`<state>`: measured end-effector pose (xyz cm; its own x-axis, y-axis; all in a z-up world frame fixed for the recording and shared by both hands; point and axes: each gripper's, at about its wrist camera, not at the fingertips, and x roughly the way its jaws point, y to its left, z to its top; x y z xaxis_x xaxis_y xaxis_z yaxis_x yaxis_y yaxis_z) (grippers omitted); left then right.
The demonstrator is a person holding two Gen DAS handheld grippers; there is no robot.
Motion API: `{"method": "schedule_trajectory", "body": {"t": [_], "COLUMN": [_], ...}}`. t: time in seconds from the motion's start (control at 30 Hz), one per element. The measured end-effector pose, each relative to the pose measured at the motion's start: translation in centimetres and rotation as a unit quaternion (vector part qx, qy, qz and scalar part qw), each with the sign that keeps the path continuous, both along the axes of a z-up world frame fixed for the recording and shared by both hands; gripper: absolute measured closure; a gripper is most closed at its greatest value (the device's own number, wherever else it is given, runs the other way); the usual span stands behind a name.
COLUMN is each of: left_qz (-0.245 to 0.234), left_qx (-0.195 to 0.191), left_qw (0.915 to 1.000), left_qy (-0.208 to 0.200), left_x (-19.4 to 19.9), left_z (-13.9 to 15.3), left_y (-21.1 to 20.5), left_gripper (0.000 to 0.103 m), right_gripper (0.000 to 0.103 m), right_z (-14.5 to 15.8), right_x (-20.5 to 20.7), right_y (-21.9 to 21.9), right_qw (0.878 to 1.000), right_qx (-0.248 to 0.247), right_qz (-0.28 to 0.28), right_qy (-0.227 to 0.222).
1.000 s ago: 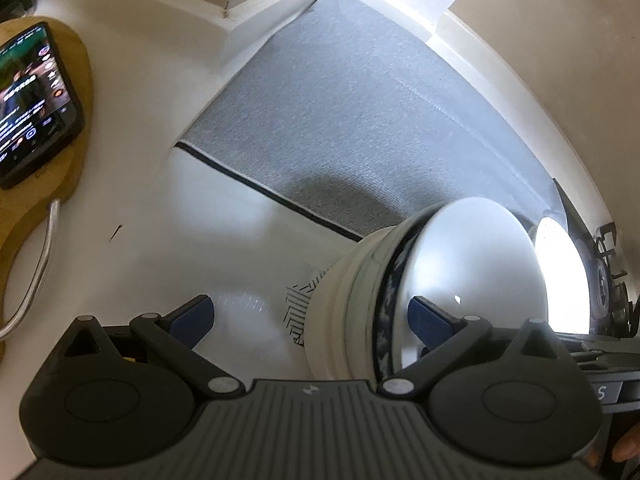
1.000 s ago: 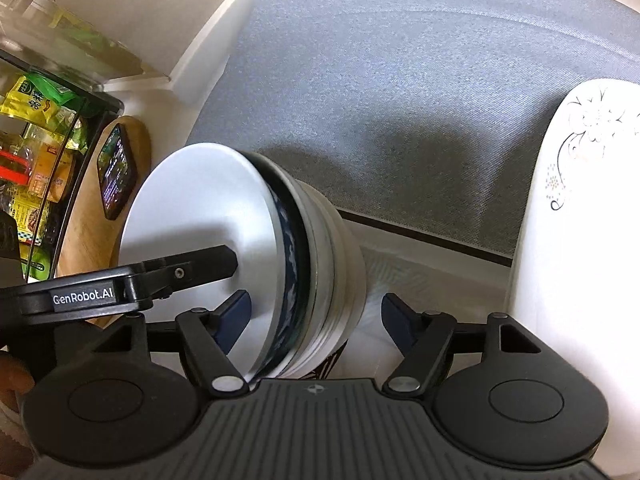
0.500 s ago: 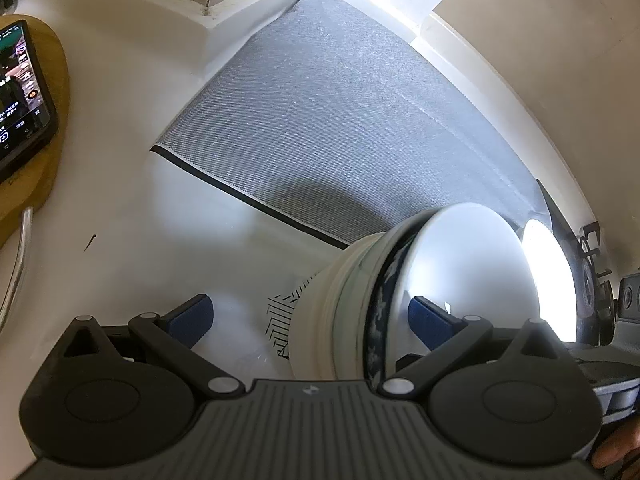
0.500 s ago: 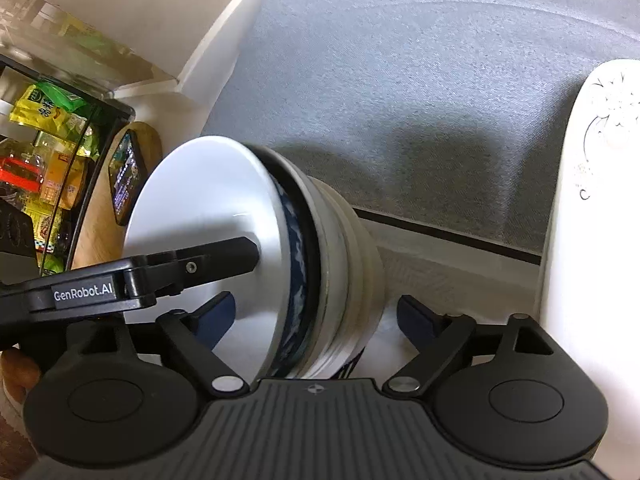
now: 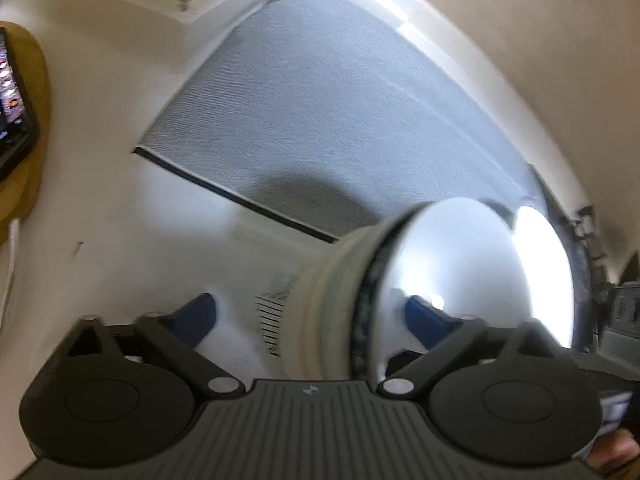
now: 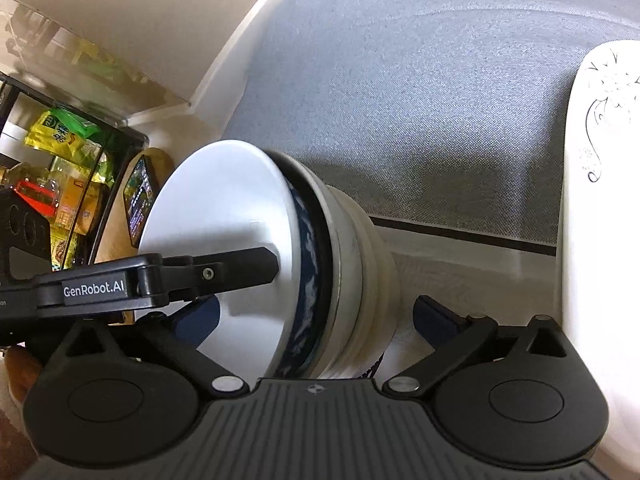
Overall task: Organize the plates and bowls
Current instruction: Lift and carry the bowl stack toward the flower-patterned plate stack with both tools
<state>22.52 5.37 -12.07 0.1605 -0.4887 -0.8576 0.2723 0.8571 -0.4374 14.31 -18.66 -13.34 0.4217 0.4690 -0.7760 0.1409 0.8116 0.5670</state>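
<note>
- Several bowls sit nested in one stack [image 6: 320,276] on the white table [image 5: 112,216], just off the near edge of a grey placemat [image 6: 420,92] trimmed with a dark stripe.
- A plain white bowl [image 5: 452,276] lies innermost; around it comes a bowl with a dark blue mottled outside [image 6: 308,280], then white ones beneath.
- Under the stack's base, a black line pattern [image 5: 272,320] shows; what it belongs to cannot be told.
- Spread wide around the stack, the right gripper [image 6: 316,320] has just been opening; one blue finger [image 6: 200,318] stands inside the top bowl, the other [image 6: 434,316] outside the stack, and neither pad presses the wall.
- Straddling the opposite rim, the left gripper [image 5: 308,316] has just been closing a little; one finger [image 5: 420,314] is inside the white bowl, the other [image 5: 192,314] stands apart over bare table, released.
- In the right wrist view, the left gripper's black finger reaches across the white bowl's mouth.
- A white plate with a dark floral drawing [image 6: 600,128] lies at the table's right side, overlapping the placemat's edge.
- A phone [image 6: 140,196] with a lit screen rests on a wooden board [image 5: 36,92] toward the table's left edge.
- Beyond it, a dark-framed shelf [image 6: 108,184] holds yellow and green packets [image 6: 60,132].
</note>
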Motion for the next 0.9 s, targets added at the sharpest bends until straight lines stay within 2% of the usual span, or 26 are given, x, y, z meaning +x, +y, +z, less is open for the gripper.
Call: {"method": "schedule_trajectory", "body": {"t": [0.03,0.07,0.13,0.27,0.53,0.9], "left_qz": [-0.003,0.011,0.014,0.024,0.033,0.048], "left_qx": [-0.031,-0.034,-0.039,-0.044,-0.055,-0.064], "left_qw": [0.9993,0.9990,0.9990,0.9987,0.9979,0.9968], "left_qy": [0.017,0.027,0.018,0.009,-0.008,-0.004], "left_x": [0.1,0.1,-0.1,-0.4,-2.1,-1.6], "left_z": [0.0,0.0,-0.1,-0.1,0.2,1.0], "left_y": [0.2,0.4,0.5,0.6,1.6,1.4], "left_gripper": [0.029,0.030,0.030,0.031,0.031,0.031], "right_gripper": [0.018,0.024,0.028,0.030,0.030,0.030], "right_z": [0.1,0.2,0.0,-0.1,0.8,2.0], "right_x": [-0.3,-0.5,-1.1,-1.6,-2.0,-1.4], "right_y": [-0.1,-0.3,-1.0,-1.1,-0.3,-0.2], "right_qw": [1.000,1.000,1.000,0.999,0.998,0.998], "right_qx": [-0.006,-0.010,-0.001,0.000,-0.028,-0.046], "right_qz": [-0.006,-0.006,-0.022,-0.030,-0.032,-0.033], "right_qy": [-0.004,-0.008,-0.013,-0.026,-0.035,-0.035]}}
